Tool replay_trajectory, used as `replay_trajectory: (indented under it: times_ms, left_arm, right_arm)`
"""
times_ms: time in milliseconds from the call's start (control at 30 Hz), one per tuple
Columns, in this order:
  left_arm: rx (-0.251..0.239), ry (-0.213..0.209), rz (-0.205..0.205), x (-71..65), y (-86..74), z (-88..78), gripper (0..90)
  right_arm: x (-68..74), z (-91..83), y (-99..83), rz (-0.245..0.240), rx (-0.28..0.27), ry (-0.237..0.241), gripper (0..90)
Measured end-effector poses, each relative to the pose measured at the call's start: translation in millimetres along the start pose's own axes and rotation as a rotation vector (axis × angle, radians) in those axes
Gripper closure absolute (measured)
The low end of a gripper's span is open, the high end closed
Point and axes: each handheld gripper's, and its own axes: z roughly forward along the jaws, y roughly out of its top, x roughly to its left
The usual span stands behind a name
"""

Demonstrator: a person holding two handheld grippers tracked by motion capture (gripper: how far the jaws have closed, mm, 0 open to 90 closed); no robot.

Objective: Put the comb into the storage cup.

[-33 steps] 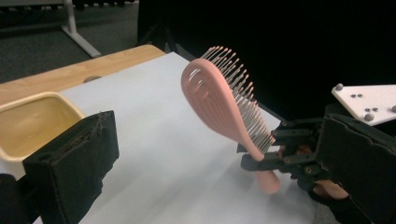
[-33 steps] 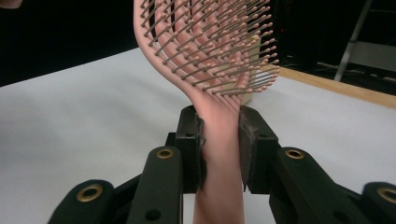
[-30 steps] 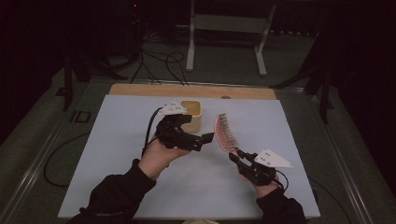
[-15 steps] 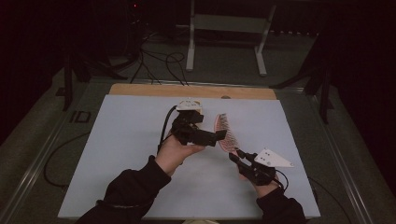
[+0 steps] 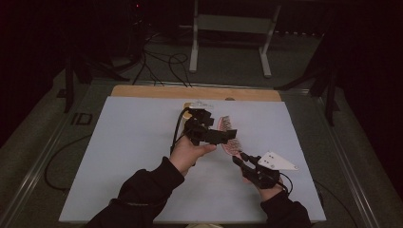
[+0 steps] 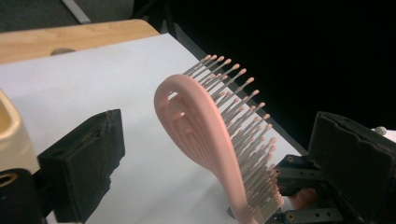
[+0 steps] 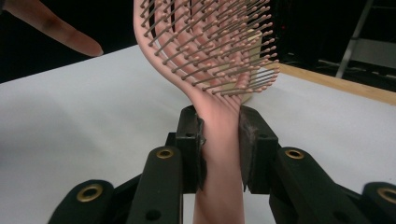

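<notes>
**Brush held up by the handle, second claw closing in on the head**

We see the right gripper (image 7: 219, 135) clamped on the handle of the pink plastic hairbrush with ball-tipped bristles (image 7: 210, 51), jaws pressed to both sides, head raised off the white table sheet (image 5: 133, 142). We judge this hold presents the head for a second grip. The left gripper (image 6: 224, 140) straddles that head, jaws wide and just begun closing, pads clear of the frame and bristles. Behind the left claw sits a cream-coloured container (image 6: 10, 135), only partly visible; beyond it runs the wooden table edge (image 5: 157, 91).
</notes>
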Motion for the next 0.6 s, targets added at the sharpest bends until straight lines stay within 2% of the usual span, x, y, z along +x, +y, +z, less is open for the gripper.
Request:
replay_trajectory:
  times_ms: [167,267,367,400,500,600]
  left_arm:
    - [0.020,-0.018,-0.026,4.5,-2.7,8.5,10.9]
    - [0.035,-0.033,-0.032,7.2,-5.5,13.4,16.2]
    - [0.029,-0.039,-0.036,8.9,-8.3,15.6,24.7]
    - [0.036,-0.037,-0.034,9.4,-8.7,16.1,29.0]
    - [0.051,-0.018,-0.025,8.9,-9.6,17.4,32.5]
    - [0.066,-0.010,-0.034,7.6,-9.1,17.5,40.7]
  right_arm:
    - [0.6,1.0,-0.4,0.003,0.000,-0.002,72.5]
    - [0.9,1.4,-0.2,0.001,0.002,-0.004,72.4]
    - [1.2,1.6,-0.5,-0.002,0.005,-0.004,72.4]
    - [1.1,1.6,-0.3,-0.003,0.005,-0.003,72.4]
    - [1.3,2.1,-0.4,-0.007,0.010,-0.011,72.4]
    - [1.7,3.9,-1.5,-0.008,0.023,-0.012,72.4]
